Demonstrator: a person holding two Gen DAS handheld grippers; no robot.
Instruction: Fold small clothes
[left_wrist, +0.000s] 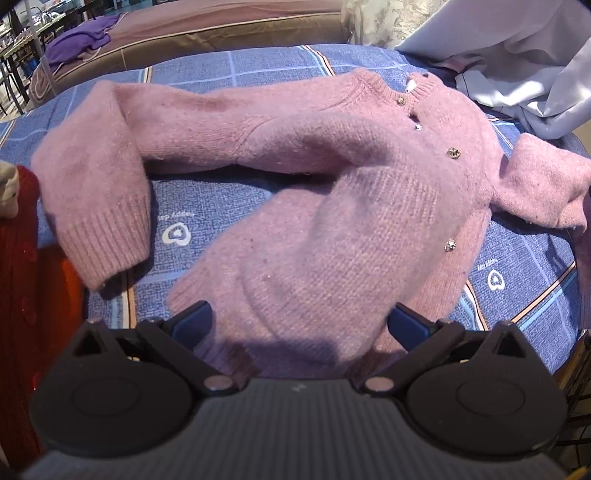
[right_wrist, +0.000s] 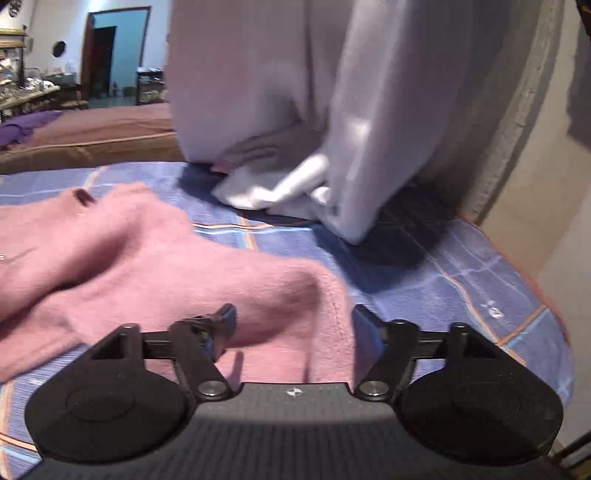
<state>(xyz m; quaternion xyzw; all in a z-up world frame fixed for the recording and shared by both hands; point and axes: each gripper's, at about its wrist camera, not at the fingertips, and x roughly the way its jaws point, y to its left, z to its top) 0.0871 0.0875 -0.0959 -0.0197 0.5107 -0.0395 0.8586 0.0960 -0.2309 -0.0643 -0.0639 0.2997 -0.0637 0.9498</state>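
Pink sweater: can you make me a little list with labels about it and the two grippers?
garment: pink knit sweater with sparkly buttons
lies on: blue checked bedcover
sleeve: one sleeve bent toward the camera
left gripper: open, hem between its fingers
right gripper: open, pink fabric between its fingers
nearby: pale cloth, red garment

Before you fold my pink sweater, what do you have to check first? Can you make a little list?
1. Left gripper open around the pink sweater hem: ok, jaws wide apart.
2. Right gripper open over the right sleeve: ok.
3. Sweater lying flat on the blue blanket: not ok, body is bunched and wrinkled.
4. Left sleeve straight: not ok, it bends down at the cuff.
5. Buttons closed: cannot tell for all.
6. Grey cloth away from the sweater: ok.
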